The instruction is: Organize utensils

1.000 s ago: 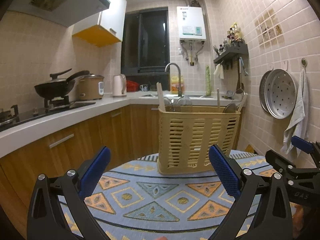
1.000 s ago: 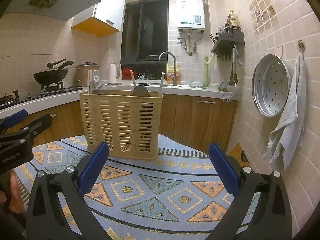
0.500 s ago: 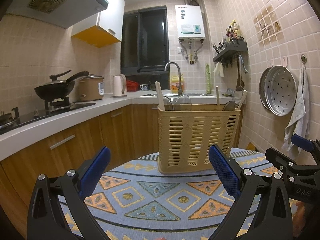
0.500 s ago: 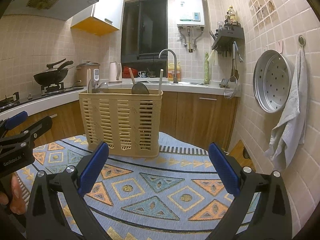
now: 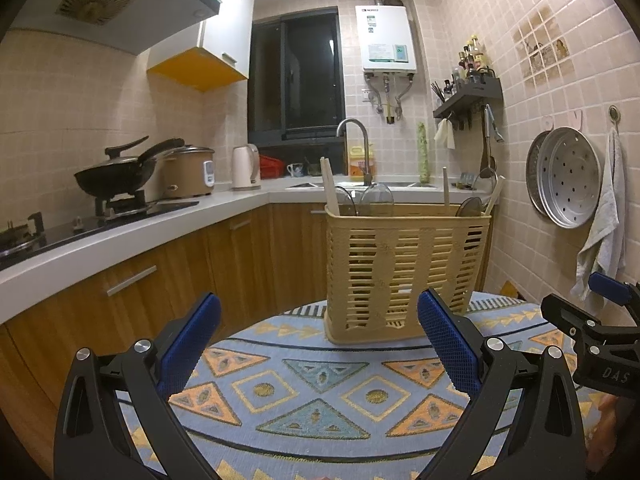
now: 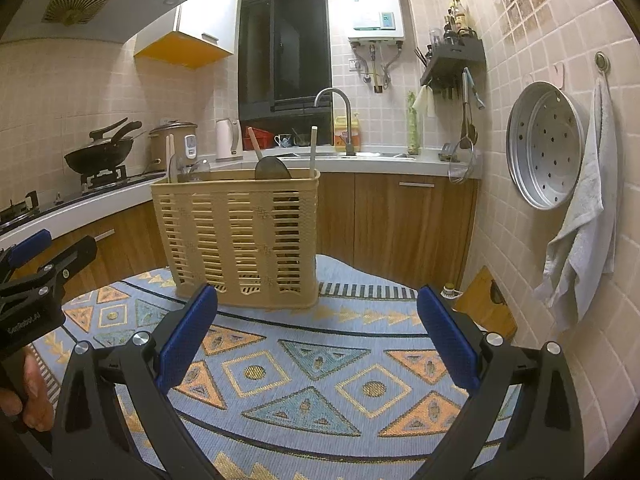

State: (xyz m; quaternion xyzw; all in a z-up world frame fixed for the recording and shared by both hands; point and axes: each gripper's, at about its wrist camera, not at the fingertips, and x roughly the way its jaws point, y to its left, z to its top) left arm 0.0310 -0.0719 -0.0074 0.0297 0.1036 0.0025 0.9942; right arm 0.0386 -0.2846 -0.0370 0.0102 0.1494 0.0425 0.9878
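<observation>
A tan slotted utensil basket (image 5: 404, 272) stands upright on a patterned blue cloth (image 5: 320, 396), at the far side; it also shows in the right wrist view (image 6: 240, 236). Spoons, a ladle and chopsticks (image 5: 330, 188) stick up from it. My left gripper (image 5: 318, 344) is open and empty, held short of the basket. My right gripper (image 6: 318, 338) is open and empty, also short of the basket and to its right. Each gripper shows at the edge of the other's view.
Kitchen counter with wok (image 5: 116, 176), rice cooker and kettle runs along the left. Sink and tap (image 5: 356, 136) lie behind the basket. The tiled wall at right holds a steamer tray (image 6: 544, 144) and a towel (image 6: 580, 216). A wooden board (image 6: 484, 308) leans by the cloth's right edge.
Both grippers have drawn back slightly and risen a little; the basket looks a bit farther away. Jaws stay open and empty.
</observation>
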